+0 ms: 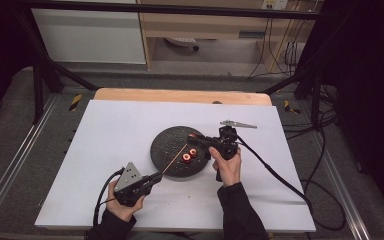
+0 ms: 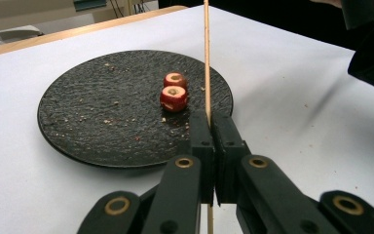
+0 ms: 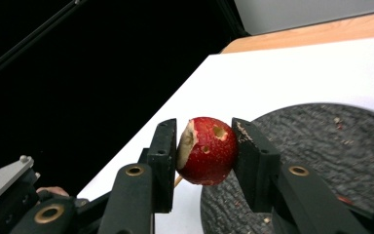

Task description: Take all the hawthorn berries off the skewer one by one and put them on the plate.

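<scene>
The desk [image 1: 110, 130] is big and white. A round black plate [image 1: 165, 150] sits in the middle of it. The right gripper [image 1: 196, 138] is over the plate's far side, its fingers clamped on a red fruit [image 3: 207, 150] with small holes. The left gripper [image 1: 156, 176] is just off the plate's near edge, fingers tight on a thin stick [image 2: 207, 58] that reaches over the plate. Two little red fruits [image 2: 174, 92] lie on the plate, touching, beside the stick

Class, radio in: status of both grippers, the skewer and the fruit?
Left gripper shut on skewer. Right gripper shut on red fruit, skewer tip at it. Two fruits left on plate. Nothing in the way.
</scene>
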The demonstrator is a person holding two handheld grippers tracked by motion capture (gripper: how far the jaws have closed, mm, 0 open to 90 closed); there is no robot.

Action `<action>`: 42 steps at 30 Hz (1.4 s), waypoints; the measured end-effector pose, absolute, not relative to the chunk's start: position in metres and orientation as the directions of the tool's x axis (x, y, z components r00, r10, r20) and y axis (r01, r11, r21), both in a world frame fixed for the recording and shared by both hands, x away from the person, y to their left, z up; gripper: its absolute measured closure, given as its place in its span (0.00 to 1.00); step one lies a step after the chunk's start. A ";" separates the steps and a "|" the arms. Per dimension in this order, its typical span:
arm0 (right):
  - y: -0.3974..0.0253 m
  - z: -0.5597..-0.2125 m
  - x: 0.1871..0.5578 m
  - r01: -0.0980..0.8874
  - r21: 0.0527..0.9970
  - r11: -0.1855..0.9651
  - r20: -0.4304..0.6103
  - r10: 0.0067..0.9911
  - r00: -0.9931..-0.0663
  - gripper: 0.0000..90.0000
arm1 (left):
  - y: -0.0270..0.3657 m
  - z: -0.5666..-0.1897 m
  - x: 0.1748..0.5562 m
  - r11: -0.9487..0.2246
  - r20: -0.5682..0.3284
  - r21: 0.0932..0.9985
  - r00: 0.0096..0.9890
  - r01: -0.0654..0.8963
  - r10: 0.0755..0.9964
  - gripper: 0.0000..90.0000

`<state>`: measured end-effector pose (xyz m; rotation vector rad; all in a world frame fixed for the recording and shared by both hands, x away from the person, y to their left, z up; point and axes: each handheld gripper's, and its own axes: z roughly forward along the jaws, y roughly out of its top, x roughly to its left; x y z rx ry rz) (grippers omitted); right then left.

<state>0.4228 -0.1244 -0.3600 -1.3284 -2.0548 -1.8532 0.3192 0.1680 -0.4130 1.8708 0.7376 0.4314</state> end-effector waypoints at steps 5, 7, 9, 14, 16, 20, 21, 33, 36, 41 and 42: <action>-0.132 -0.354 0.428 0.608 0.786 -0.111 0.555 0.559 -0.616 0.71 | 0.169 -0.414 0.320 -0.281 -0.036 0.913 0.744 0.296 0.667 0.98; -0.137 -0.349 0.433 0.599 0.792 -0.122 0.549 0.573 -0.609 0.71 | 0.169 -0.414 0.320 -0.278 -0.039 0.913 0.741 0.300 0.670 0.98; -0.139 -0.348 0.434 0.596 0.793 -0.122 0.545 0.579 -0.607 0.71 | 0.170 -0.414 0.321 -0.276 -0.041 0.913 0.739 0.302 0.672 0.98; -0.143 -0.349 0.443 0.588 0.800 -0.118 0.524 0.613 -0.591 0.71 | 0.172 -0.414 0.322 -0.273 -0.044 0.913 0.736 0.305 0.676 0.98; -0.142 -0.351 0.447 0.590 0.799 -0.117 0.522 0.622 -0.584 0.71 | 0.173 -0.414 0.322 -0.271 -0.044 0.913 0.734 0.305 0.677 0.98; -0.140 -0.356 0.451 0.594 0.797 -0.109 0.517 0.632 -0.577 0.71 | 0.174 -0.414 0.322 -0.268 -0.048 0.913 0.732 0.308 0.679 0.98; -0.139 -0.357 0.452 0.594 0.797 -0.106 0.514 0.635 -0.577 0.71 | 0.174 -0.414 0.322 -0.267 -0.047 0.913 0.732 0.307 0.680 0.98; -0.126 -0.387 0.472 0.623 0.778 -0.081 0.507 0.667 -0.546 0.71 | 0.176 -0.414 0.323 -0.267 -0.048 0.913 0.729 0.310 0.683 0.98; -0.124 -0.393 0.475 0.631 0.773 -0.070 0.502 0.675 -0.540 0.71 | 0.176 -0.414 0.324 -0.267 -0.049 0.912 0.728 0.312 0.684 0.98; -0.116 -0.413 0.482 0.663 0.748 -0.028 0.488 0.700 -0.521 0.71 | 0.175 -0.414 0.324 -0.267 -0.049 0.912 0.728 0.312 0.684 0.98; -0.114 -0.416 0.483 0.667 0.745 -0.021 0.485 0.703 -0.520 0.71 | 0.176 -0.415 0.324 -0.268 -0.048 0.912 0.728 0.312 0.684 0.98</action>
